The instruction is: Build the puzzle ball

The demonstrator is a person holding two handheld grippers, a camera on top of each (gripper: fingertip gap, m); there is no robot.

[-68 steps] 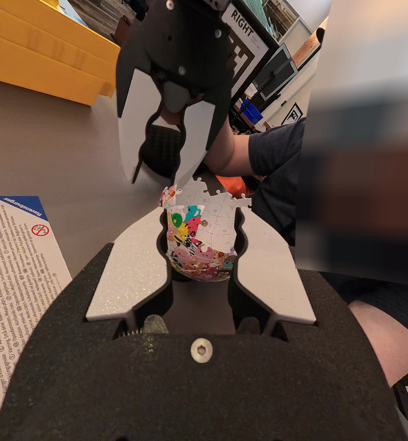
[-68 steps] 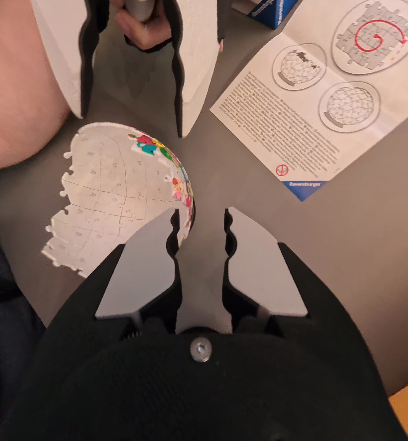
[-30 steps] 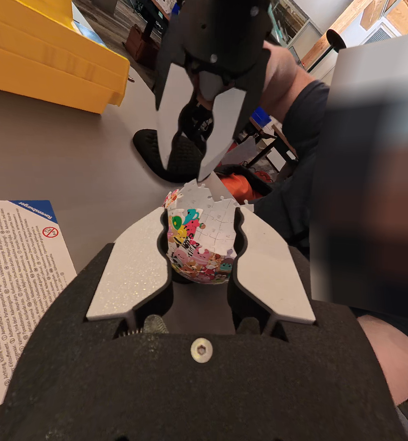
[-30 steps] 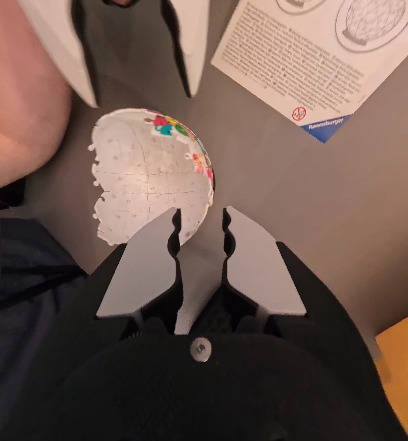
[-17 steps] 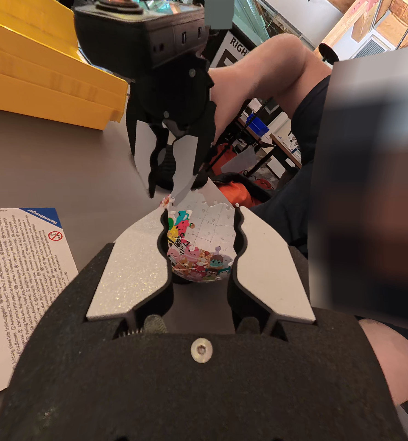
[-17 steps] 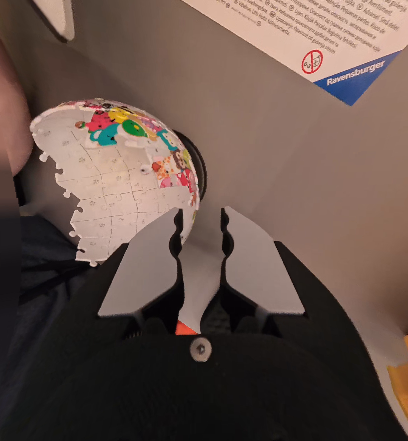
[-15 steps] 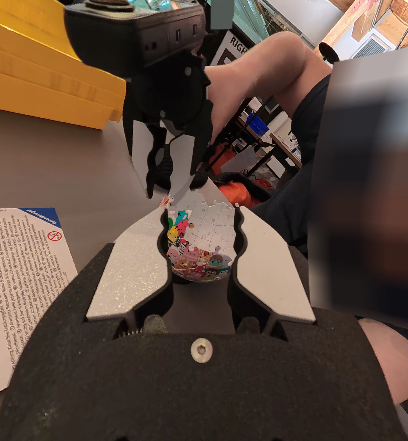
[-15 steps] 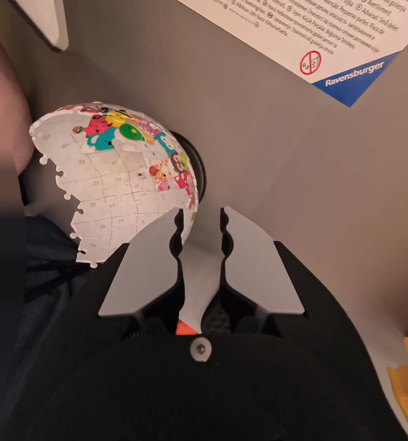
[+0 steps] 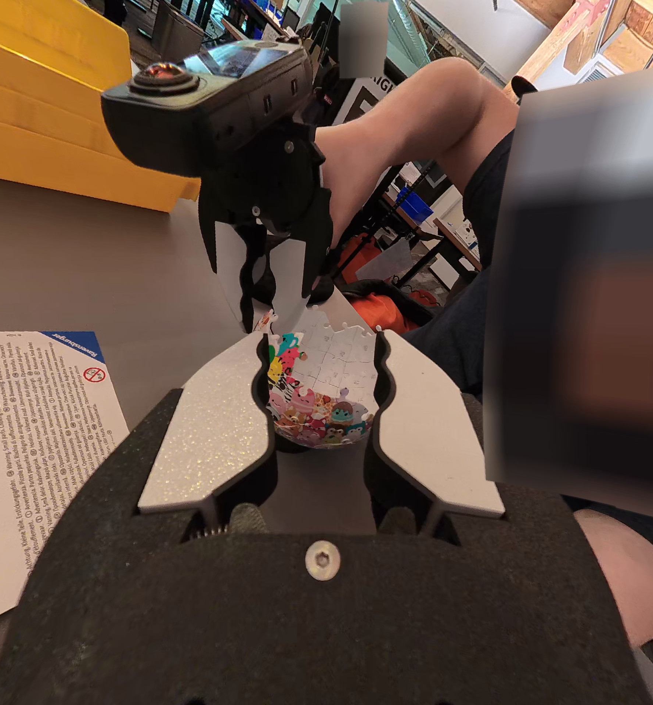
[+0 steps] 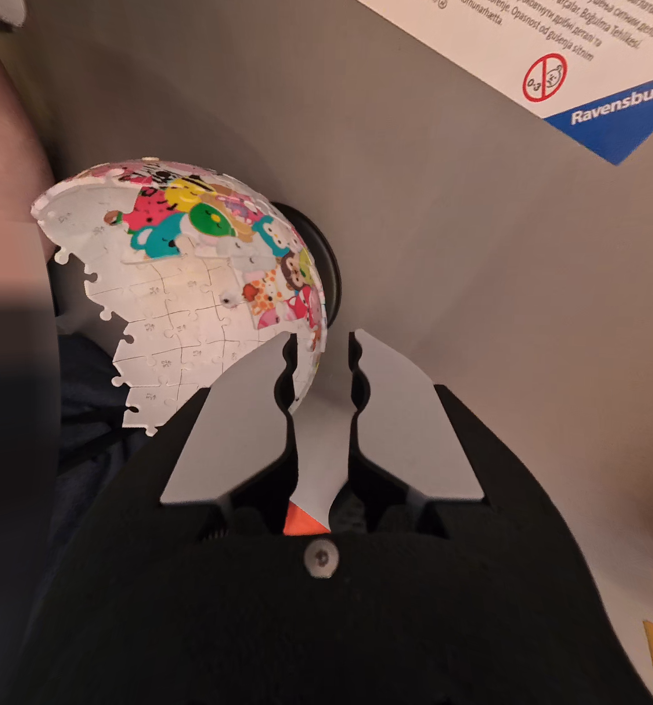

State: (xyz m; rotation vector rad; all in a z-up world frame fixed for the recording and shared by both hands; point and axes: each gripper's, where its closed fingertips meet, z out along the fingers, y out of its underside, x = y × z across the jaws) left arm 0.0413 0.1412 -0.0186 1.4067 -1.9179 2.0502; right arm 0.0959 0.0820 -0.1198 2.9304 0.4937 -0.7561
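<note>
So the half-built puzzle ball sits on its black stand on the grey table. The left gripper is spread wide with nothing in it, ball framed between its fingers. The right gripper comes in at the rim, fingers parted and holding nothing.

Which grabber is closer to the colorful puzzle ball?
Right. The right gripper has its fingertips at the puzzle ball rim's top edge; the left gripper faces it from a little way back.
</note>
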